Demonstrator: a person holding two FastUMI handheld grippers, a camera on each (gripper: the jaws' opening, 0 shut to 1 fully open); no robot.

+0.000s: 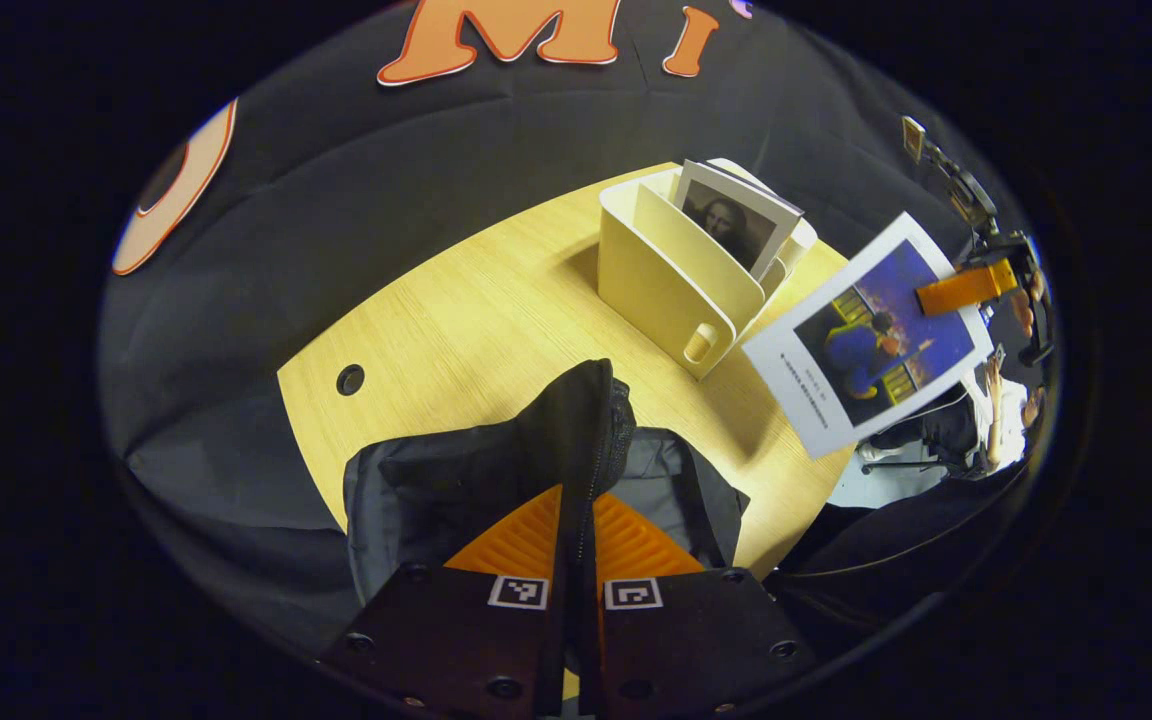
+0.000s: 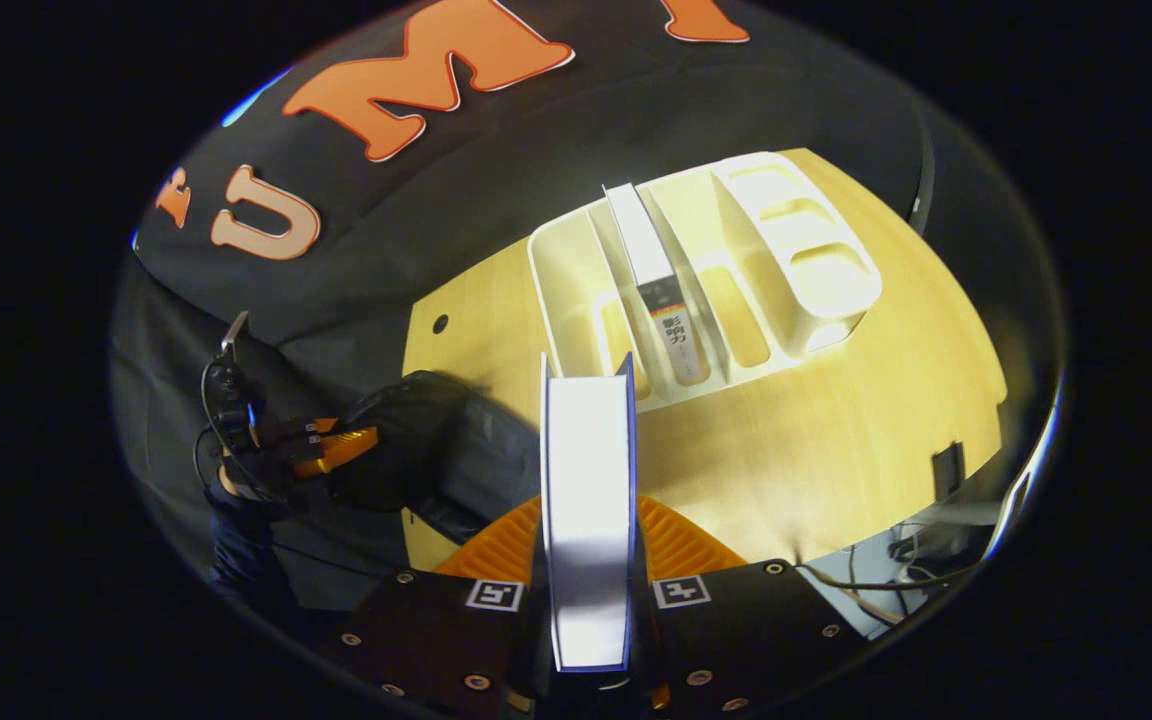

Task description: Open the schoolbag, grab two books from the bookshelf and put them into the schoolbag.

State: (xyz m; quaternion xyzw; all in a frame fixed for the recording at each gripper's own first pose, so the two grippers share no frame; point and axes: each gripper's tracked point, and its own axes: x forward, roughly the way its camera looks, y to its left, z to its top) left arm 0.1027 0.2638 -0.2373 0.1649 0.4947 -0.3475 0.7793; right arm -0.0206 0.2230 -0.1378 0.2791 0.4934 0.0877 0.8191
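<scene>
The left gripper [image 1: 576, 540] is clamping both fingers on a raised fold of the bag [image 1: 496, 470], at the zipper edge. Judged from this hold, the flap is being lifted so that the mouth is gaping for the incoming book. The bag is lying on the table [image 1: 476, 310], near its front edge and in front of the shelf [image 1: 676, 270]. In the right gripper view the left gripper [image 2: 336, 447] is appearing at the bag [image 2: 436, 430], with a dark-sleeved hand [image 2: 236, 440] behind it, held low at the table's left side.

The right gripper [image 2: 588, 560] is clamping on a book [image 2: 586, 500], fingers pressing on the two covers, page edge facing the camera. The book is standing upright in the grip, clear of the shelf [image 2: 706, 280] and above the table [image 2: 816, 450]. In the left gripper view this blue-covered book [image 1: 871, 345] is hanging in the air, tilted, to the right of the shelf, with the right gripper [image 1: 966, 287] at its upper corner. Gripping across the covers is likely keeping the book closed while carried.

A second book [image 1: 736, 215] is standing in a shelf slot, its spine [image 2: 661, 300] upward, still to be fetched. The first book is not yet in the bag.
</scene>
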